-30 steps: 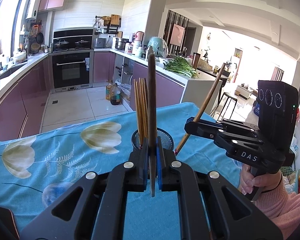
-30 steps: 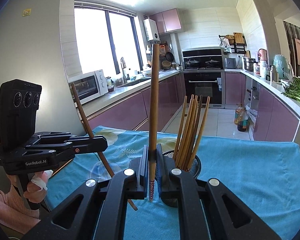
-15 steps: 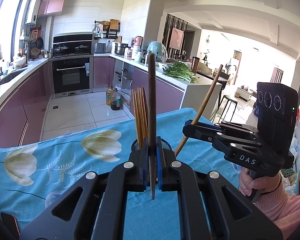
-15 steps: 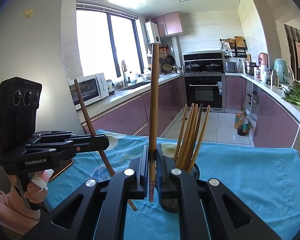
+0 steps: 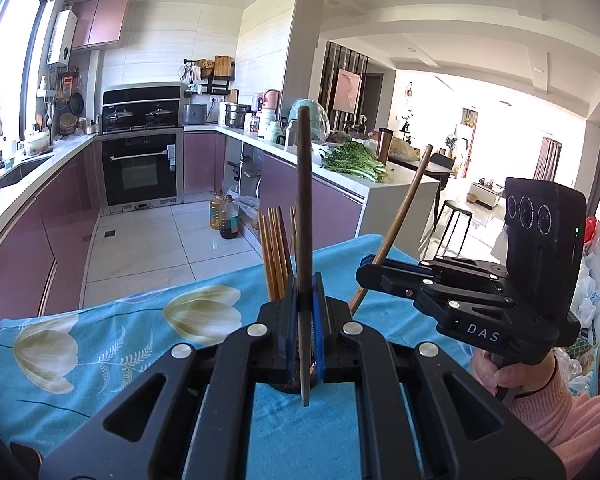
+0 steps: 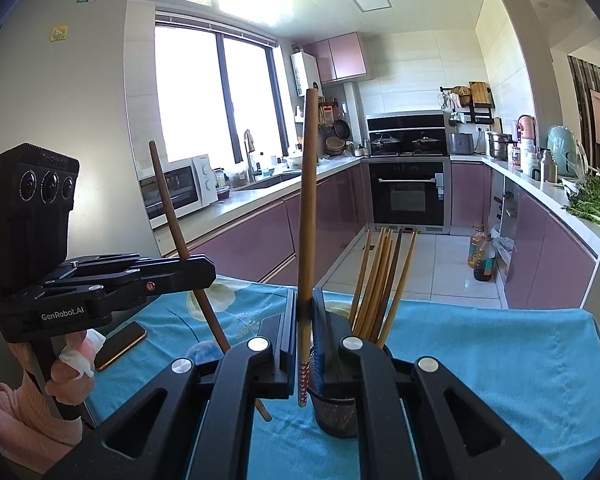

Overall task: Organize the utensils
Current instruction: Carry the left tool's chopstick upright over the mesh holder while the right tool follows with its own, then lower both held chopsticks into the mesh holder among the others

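Over the blue cloth (image 6: 500, 344), I have each gripper clamped on one upright chopstick; right gripper (image 6: 304, 320) is nearer the holder (image 6: 336, 416), just right of its stick (image 6: 306, 208).

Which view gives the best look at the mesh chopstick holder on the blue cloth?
The right wrist view: the mesh chopstick holder shows its dark wall and base beside the right tongs. In the left wrist view the left tongs hide nearly all of it.
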The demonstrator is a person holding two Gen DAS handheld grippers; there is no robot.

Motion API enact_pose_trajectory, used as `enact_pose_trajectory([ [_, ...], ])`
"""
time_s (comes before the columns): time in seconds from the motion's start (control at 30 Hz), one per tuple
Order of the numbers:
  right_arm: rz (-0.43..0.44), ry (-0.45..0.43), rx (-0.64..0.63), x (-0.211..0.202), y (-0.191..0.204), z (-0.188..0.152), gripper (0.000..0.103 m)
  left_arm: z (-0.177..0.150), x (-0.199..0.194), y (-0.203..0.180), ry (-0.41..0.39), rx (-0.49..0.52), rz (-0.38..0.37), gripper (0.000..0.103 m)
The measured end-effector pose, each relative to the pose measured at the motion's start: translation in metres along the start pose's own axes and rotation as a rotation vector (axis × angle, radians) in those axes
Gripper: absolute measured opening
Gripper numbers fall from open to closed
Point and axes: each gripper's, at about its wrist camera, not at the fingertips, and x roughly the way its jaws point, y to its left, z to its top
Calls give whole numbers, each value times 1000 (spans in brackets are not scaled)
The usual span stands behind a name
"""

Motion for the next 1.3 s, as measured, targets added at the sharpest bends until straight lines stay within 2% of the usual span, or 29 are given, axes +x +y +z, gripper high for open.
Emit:
enact_pose_trajectory([
  [0.6,-14,-34,-12,-2,0,13,6,15,-7,-2,-77,34,-5,7],
  [0.97,-30,-44,-13,-1,1,17,6,24,-5,-2,-122,47,16,7],
  [1.3,-52,-28,0,12,0,17,6,20,4,-5,-133,35,15,7],
])
